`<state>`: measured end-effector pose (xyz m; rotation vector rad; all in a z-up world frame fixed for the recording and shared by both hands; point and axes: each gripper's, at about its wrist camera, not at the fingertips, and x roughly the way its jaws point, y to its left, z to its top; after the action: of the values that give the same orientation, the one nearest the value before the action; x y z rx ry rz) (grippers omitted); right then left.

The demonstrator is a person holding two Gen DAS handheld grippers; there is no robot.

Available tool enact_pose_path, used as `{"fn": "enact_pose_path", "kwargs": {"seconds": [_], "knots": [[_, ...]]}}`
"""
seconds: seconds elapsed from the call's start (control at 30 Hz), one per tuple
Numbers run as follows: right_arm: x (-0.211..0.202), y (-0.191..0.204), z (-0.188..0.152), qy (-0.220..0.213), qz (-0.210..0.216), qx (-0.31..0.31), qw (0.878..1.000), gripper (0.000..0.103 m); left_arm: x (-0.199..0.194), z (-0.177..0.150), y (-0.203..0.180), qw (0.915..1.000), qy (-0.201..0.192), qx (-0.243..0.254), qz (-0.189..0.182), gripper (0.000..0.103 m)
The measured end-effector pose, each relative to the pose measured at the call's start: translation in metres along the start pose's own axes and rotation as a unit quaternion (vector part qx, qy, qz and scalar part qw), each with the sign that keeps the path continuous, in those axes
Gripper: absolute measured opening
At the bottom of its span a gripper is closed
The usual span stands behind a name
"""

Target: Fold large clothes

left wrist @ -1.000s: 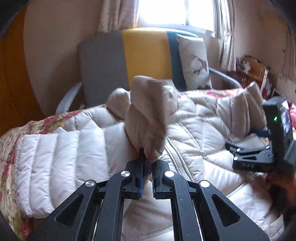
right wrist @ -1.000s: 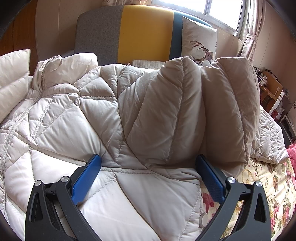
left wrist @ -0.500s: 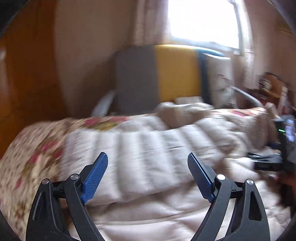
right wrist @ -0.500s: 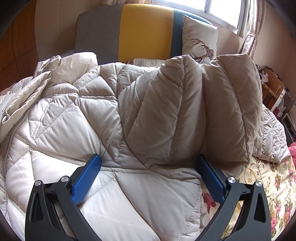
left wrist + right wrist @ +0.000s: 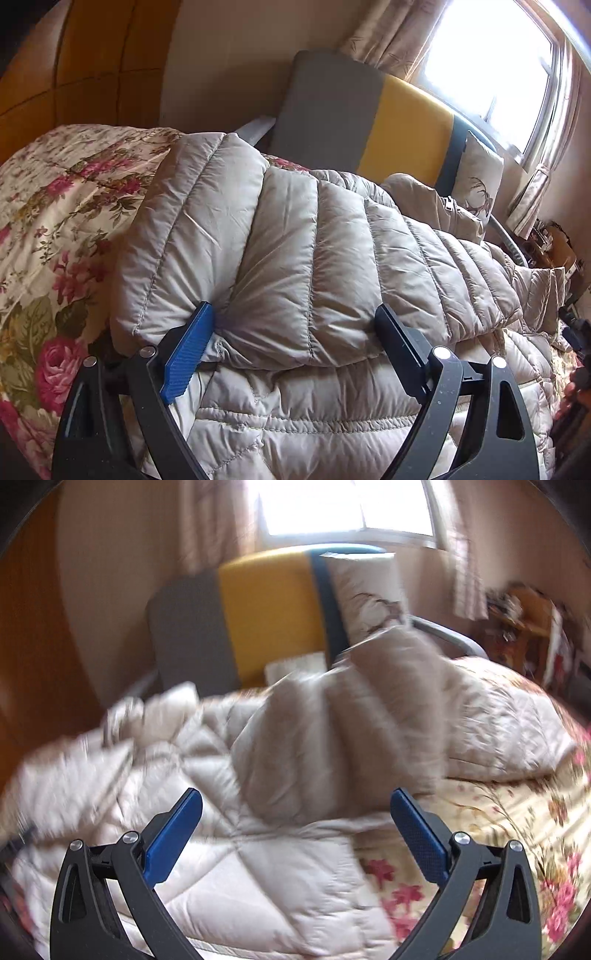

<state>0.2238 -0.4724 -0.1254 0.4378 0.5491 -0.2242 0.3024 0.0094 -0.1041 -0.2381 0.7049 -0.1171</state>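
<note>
A large beige quilted down coat (image 5: 314,251) lies spread on the bed. In the left wrist view one folded-over sleeve lies across the coat's body. My left gripper (image 5: 295,321) is open, its fingers (image 5: 192,336) straddling the sleeve's near edge and touching the fabric, holding nothing. In the blurred right wrist view the coat (image 5: 295,746) lies on the bed with its other sleeve folded over the body. My right gripper (image 5: 295,812) is open and empty above the coat's lower part. The right gripper's body shows dimly at the far right of the left wrist view (image 5: 576,332).
The bed has a floral cover (image 5: 55,221) (image 5: 509,812). A grey, yellow and blue headboard cushion (image 5: 369,125) and a deer-print pillow (image 5: 480,177) stand at the back under a window. A cluttered wooden stand (image 5: 524,620) is at the right.
My left gripper let go of the coat sleeve, opened and dropped low to the folded sleeve's edge. My right gripper stayed open and pulled back and up from the coat; its view is blurred.
</note>
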Motion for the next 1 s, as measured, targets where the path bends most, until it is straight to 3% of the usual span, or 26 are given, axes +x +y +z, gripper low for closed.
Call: {"fn": "enact_pose_path", "kwargs": {"seconds": [0.07, 0.2, 0.27, 0.37, 0.43, 0.57, 0.63, 0.7, 0.73, 0.87, 0.93, 1.0], "knots": [[-0.001, -0.042, 0.007, -0.001, 0.005, 0.094, 0.996, 0.099, 0.001, -0.002, -0.001, 1.0000, -0.001, 0.002, 0.002, 0.088], [0.015, -0.127, 0.010, 0.024, -0.016, 0.265, 0.964, 0.080, 0.000, -0.002, -0.001, 1.0000, -0.001, 0.002, 0.001, 0.088], [0.021, -0.165, 0.009, 0.023, -0.035, 0.325, 0.945, 0.079, 0.000, -0.002, -0.002, 1.0000, -0.001, 0.003, 0.003, 0.088], [0.022, -0.208, 0.005, -0.008, -0.009, 0.402, 0.915, 0.066, 0.000, -0.002, -0.003, 1.0000, 0.000, 0.005, 0.005, 0.089], [0.023, -0.224, 0.011, -0.020, 0.001, 0.433, 0.901, 0.063, 0.002, -0.002, -0.004, 1.0000, 0.002, 0.005, 0.007, 0.090], [0.029, -0.238, 0.027, -0.021, -0.011, 0.439, 0.898, 0.056, 0.005, -0.002, -0.006, 0.9999, 0.004, 0.008, 0.011, 0.091], [0.031, -0.250, 0.029, -0.019, -0.009, 0.450, 0.893, 0.030, 0.007, -0.003, -0.005, 0.9999, 0.003, 0.006, 0.010, 0.091], [0.029, -0.260, 0.026, -0.016, 0.001, 0.465, 0.885, 0.012, 0.010, -0.002, -0.006, 0.9999, 0.006, 0.005, 0.011, 0.091], [0.024, -0.262, 0.027, -0.021, -0.004, 0.463, 0.886, 0.011, 0.010, -0.003, -0.005, 0.9999, 0.006, 0.005, 0.012, 0.091], [-0.022, -0.270, 0.049, -0.076, -0.075, 0.403, 0.909, 0.006, 0.010, -0.003, -0.005, 0.9999, 0.006, 0.004, 0.011, 0.091], [-0.041, -0.279, 0.055, -0.098, -0.112, 0.398, 0.905, 0.006, 0.010, -0.003, -0.005, 0.9999, 0.006, 0.004, 0.011, 0.091], [-0.062, -0.292, 0.052, -0.109, -0.148, 0.410, 0.893, 0.006, 0.010, -0.003, -0.005, 0.9999, 0.006, 0.004, 0.011, 0.091]]}}
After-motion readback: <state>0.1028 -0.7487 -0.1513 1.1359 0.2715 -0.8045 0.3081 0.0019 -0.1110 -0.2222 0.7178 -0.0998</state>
